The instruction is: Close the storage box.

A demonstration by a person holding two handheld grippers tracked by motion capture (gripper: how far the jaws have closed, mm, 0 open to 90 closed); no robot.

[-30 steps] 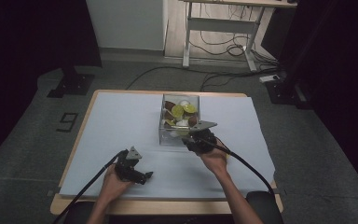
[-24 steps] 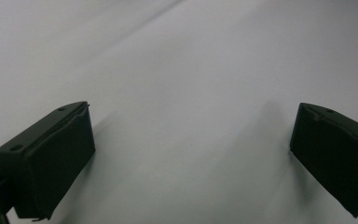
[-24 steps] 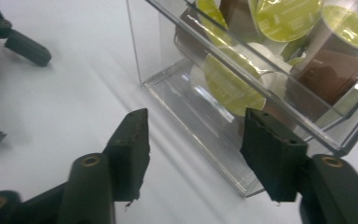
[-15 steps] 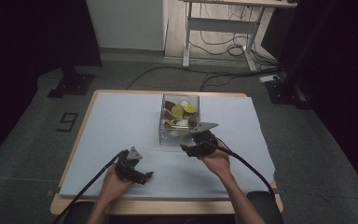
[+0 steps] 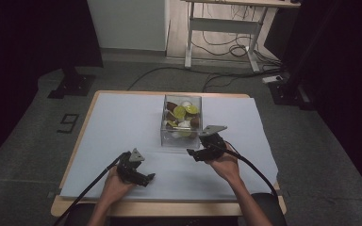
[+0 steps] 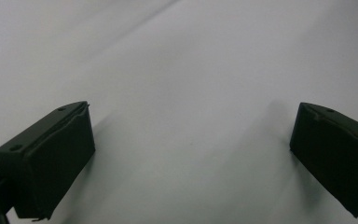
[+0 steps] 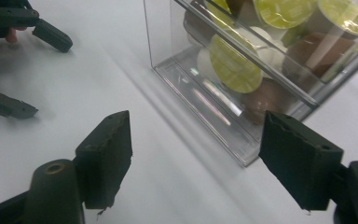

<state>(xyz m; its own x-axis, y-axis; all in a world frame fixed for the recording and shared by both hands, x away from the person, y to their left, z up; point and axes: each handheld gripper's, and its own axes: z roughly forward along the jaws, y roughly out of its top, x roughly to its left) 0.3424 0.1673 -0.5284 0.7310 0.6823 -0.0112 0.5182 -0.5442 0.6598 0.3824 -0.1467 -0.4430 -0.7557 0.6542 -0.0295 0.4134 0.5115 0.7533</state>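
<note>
**Op:** Clear box [image 5: 181, 123] first: it is sitting mid-table on the pale sheet [image 5: 122, 122], well ahead of my hands, and it is holding a heap of coffee capsules [image 5: 183, 113], some lime-lidded, some brown, some white.

**Aide:** Where are your tools sitting?

**Op:** I am holding the right gripper [image 5: 202, 148] just beside the box's near right corner. From the right gripper view, its jaws have just been opening; they are standing apart with nothing between them, and the box corner [image 7: 244, 156] is lying just ahead of the gap.

**Aide:** And the other?

**Op:** I am resting the left gripper [image 5: 139, 175] low over bare sheet, well apart from the box, jaws wide and empty in its own view [image 6: 191, 140].

**Aide:** How are you playing the next bit?

**Op:** My guess is I am lining up on the box or its contents. The wall looks slick and thin, so I am thinking of squaring the right pads [image 7: 105, 154] to it before closing, slowly, so the box is not skidding on the sheet. Bracing with the left might help.
</note>
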